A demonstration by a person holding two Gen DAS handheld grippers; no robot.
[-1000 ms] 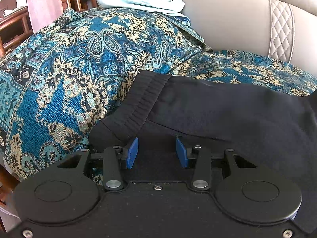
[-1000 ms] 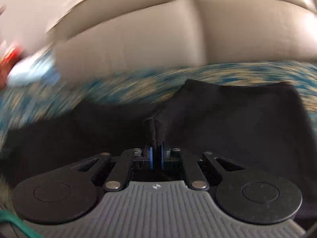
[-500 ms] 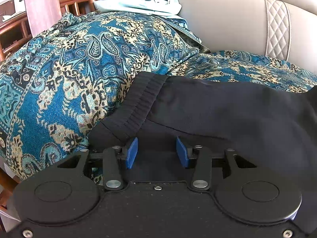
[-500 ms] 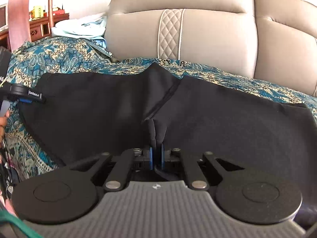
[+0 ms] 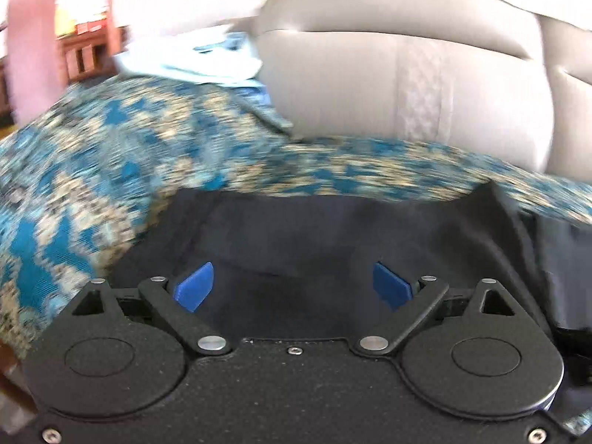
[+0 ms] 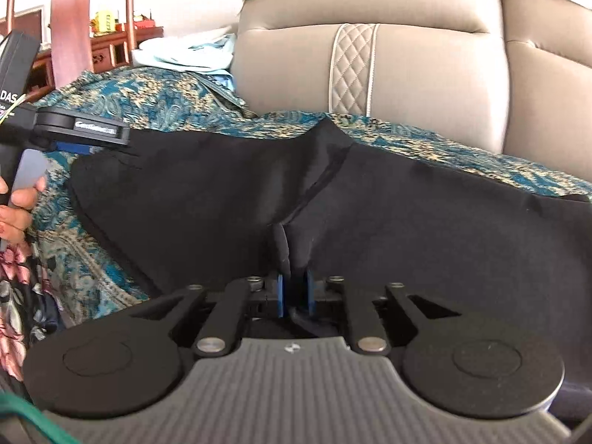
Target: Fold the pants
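The black pants [image 6: 407,222] lie spread on a blue paisley throw [image 6: 155,100] over the sofa seat. My right gripper [image 6: 294,292] is shut on a pinched fold of the pants near the crotch seam. My left gripper [image 5: 292,288] is wide open, hovering over the waistband end of the pants [image 5: 314,229], holding nothing; this view is motion-blurred. The left gripper also shows in the right wrist view [image 6: 81,129] at the pants' left end.
The beige leather sofa back [image 6: 407,63] rises behind the pants. A pile of light blue clothes [image 6: 185,55] lies on the far left of the throw. Wooden furniture [image 6: 111,48] stands beyond the sofa's left end.
My left gripper's jaws opened wider and it swung to the right over the waistband. My right gripper stays shut on the fold, with the view now steady.
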